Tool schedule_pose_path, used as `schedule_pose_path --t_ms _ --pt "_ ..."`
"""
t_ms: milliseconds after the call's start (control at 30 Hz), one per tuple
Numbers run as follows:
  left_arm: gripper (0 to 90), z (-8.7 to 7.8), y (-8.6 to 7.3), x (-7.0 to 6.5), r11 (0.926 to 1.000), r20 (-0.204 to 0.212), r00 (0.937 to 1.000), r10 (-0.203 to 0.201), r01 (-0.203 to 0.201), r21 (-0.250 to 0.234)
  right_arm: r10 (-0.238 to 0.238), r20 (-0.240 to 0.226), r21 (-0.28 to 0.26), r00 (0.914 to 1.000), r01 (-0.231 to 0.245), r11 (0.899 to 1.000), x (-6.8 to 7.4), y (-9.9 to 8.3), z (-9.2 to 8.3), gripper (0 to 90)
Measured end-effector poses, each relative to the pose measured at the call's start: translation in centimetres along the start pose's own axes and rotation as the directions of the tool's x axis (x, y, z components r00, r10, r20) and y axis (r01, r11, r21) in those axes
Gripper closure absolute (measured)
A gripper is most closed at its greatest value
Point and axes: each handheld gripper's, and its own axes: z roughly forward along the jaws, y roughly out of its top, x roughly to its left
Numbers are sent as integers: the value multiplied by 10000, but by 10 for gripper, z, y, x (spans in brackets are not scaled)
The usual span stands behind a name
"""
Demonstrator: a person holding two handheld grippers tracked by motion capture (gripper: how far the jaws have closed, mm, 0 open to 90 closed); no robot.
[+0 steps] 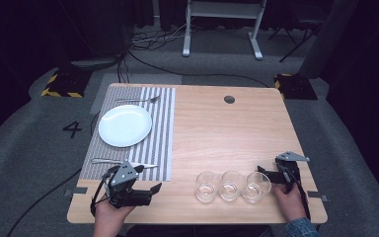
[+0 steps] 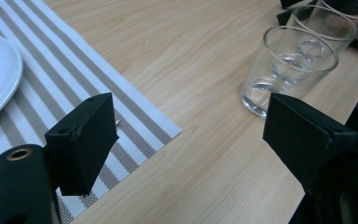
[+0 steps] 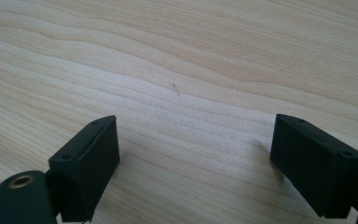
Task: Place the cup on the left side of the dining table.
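Three clear glasses stand in a row near the table's front edge: left, middle and right. My left gripper is at the front left, by the corner of a striped placemat, and points right toward the glasses. In the left gripper view its jaws stand open over bare wood, with the nearest glass ahead and apart from them. My right gripper sits just right of the right glass. In the right gripper view its jaws are open above the wood with nothing between them.
A white plate rests on the placemat, with a fork behind it and a knife in front. The wooden table has a cable hole near its far edge. Cables and a desk frame lie on the floor beyond.
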Motion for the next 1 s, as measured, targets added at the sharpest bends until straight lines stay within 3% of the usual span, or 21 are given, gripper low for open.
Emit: schedule_pose_path --t_ms 367,567,767,1000 --pt "174 11 15 -12 9988 470 9981 410 -421 238 0 1 -1 10000 0 10000 0 0 0 157" --pt "163 18 25 -27 9942 1098 9897 918 -972 451 -1 2 -4 10000 1 10000 0 0 0 158" --pt "156 22 32 -37 9935 1457 9849 931 -1016 517 0 3 -2 10000 0 10000 0 0 0 157" --pt "152 25 42 -49 9913 1950 9734 1201 -1283 296 0 4 -4 10000 0 10000 0 0 0 157"
